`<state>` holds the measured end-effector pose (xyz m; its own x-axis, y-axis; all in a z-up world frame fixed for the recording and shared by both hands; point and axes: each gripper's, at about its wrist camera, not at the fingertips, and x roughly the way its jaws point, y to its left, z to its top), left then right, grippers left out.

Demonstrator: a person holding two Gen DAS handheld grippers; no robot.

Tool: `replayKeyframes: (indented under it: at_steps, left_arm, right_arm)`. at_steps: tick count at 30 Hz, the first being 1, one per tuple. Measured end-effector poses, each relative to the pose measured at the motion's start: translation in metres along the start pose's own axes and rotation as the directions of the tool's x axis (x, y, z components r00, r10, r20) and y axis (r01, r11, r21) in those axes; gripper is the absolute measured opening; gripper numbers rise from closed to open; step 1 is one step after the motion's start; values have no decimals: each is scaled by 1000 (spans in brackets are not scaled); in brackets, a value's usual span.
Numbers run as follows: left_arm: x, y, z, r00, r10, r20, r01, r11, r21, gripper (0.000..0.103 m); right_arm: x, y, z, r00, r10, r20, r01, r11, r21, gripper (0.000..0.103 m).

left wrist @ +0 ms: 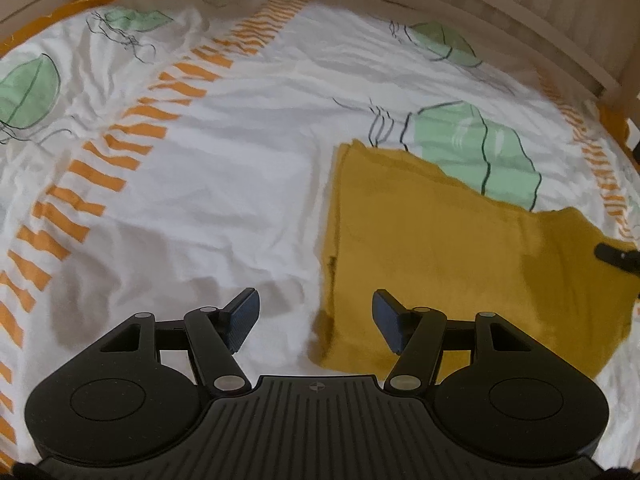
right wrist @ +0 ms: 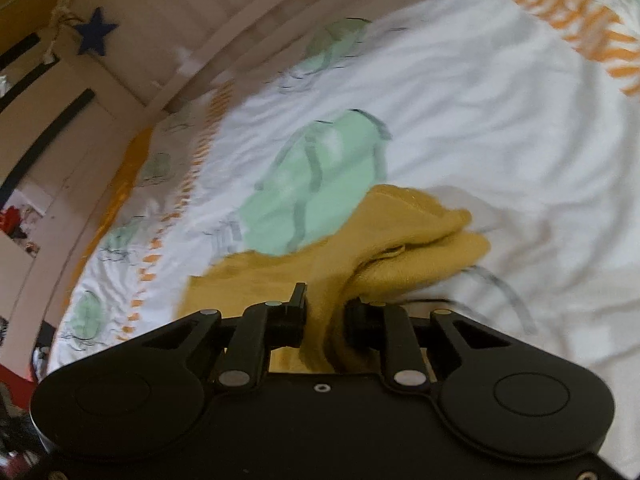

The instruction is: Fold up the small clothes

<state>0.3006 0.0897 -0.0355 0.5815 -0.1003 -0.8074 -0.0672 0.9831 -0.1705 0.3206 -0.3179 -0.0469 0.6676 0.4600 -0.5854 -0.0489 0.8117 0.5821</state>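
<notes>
A mustard-yellow garment (left wrist: pixel 440 248) lies partly folded on a white bedspread (left wrist: pixel 240 184), right of centre in the left wrist view. My left gripper (left wrist: pixel 316 320) is open and empty, hovering over the garment's left edge. My right gripper (right wrist: pixel 326 316) is shut on a bunched fold of the same garment (right wrist: pixel 384 232) and lifts it off the bed. A tip of the right gripper (left wrist: pixel 618 258) shows at the right edge of the left wrist view.
The bedspread has green leaf prints (left wrist: pixel 476 160) and orange striped bands (left wrist: pixel 132 128). A wooden bed rail (left wrist: pixel 500 12) runs along the far side. In the right wrist view, a wall with a blue star (right wrist: pixel 95 32) stands at left.
</notes>
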Motion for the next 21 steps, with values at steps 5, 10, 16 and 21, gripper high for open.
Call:
replayKeyframes:
  at_steps: [5, 10, 16, 21]
  left_arm:
    - [-9, 14, 6, 1000, -2, 26, 2, 1000, -26, 61]
    - [-17, 28, 11, 999, 3, 50, 0, 998, -55, 61]
    - [-22, 43, 14, 998, 2, 61, 4, 996, -89, 61]
    - [-24, 51, 14, 998, -3, 60, 9, 994, -106, 61]
  right_arm:
    - [25, 50, -5, 999, 36, -33, -37, 999, -25, 26]
    - [55, 90, -18, 996, 62, -58, -65, 997, -44, 25]
    - [89, 127, -35, 995, 62, -82, -67, 996, -59, 25]
    - [111, 146, -50, 996, 11, -89, -19, 996, -92, 25]
